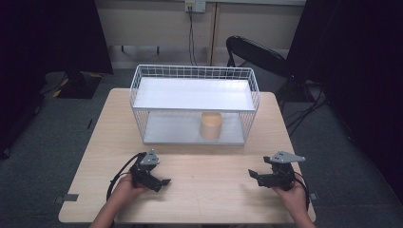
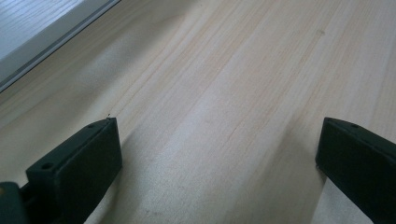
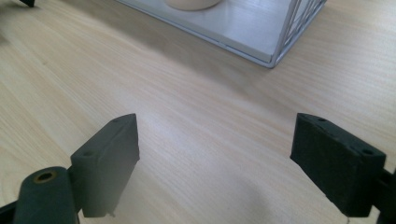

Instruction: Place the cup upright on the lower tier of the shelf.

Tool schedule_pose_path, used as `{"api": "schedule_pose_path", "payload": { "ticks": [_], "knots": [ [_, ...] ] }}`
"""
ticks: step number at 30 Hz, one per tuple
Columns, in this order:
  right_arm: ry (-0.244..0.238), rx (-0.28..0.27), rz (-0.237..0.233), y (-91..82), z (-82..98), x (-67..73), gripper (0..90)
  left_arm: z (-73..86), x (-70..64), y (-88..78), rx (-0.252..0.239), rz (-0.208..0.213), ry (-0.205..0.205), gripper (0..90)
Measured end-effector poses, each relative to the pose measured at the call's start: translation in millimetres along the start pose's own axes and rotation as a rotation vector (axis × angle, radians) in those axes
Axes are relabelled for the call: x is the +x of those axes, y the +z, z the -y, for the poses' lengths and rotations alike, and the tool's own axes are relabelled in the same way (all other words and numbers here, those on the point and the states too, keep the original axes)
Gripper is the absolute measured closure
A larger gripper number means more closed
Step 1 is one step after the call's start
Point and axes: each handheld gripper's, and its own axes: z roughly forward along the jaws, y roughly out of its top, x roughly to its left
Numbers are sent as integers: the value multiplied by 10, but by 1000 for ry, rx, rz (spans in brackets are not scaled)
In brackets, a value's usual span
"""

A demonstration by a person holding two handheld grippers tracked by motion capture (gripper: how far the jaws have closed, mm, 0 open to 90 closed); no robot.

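Note:
A white wire rack with two shelves stands at the back middle of the wooden table. A tan cylindrical cup sits on its lower shelf, right of centre; its base shows at the top of the right gripper view. My left gripper rests near the front left of the table, held by a hand, jaws wide apart over bare wood. My right gripper is at the front right, also open with nothing between its jaws. Both point toward the table's middle.
The rack's lower shelf edge lies ahead of the right gripper, and a shelf corner appears in the left gripper view. A black chair stands behind the table at the right. Dark curtains flank the room. Cables trail on the grey floor.

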Motion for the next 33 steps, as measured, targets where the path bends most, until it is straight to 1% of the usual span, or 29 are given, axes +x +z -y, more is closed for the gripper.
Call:
{"api": "schedule_pose_path", "payload": {
  "ticks": [5, 7, 9, 11, 20, 24, 29, 33],
  "knots": [
    [0, 7, 5, 7, 74, -25, 148, 0, 0, 0, 0, 0, 0, 0],
    [-5, 11, 6, 9, 95, -32, 148, 0, 0, 0, 0, 0, 0, 0],
    [-22, 20, 12, 13, 116, -35, 148, 0, 0, 0, 0, 0, 0, 0],
    [-26, 27, 11, 15, 140, -44, 148, 0, 0, 0, 0, 0, 0, 0],
    [-21, 50, 19, 35, 242, -81, 149, 0, 0, 0, 0, 0, 0, 0],
    [-31, 63, 15, 56, 277, -73, 149, 0, 0, 0, 0, 0, 0, 0],
    [-62, 86, 16, 89, 308, -39, 149, 0, 0, 0, 0, 0, 0, 0],
    [-101, 105, 25, 116, 330, -17, 149, 0, 0, 0, 0, 0, 0, 0]
  ]
}}
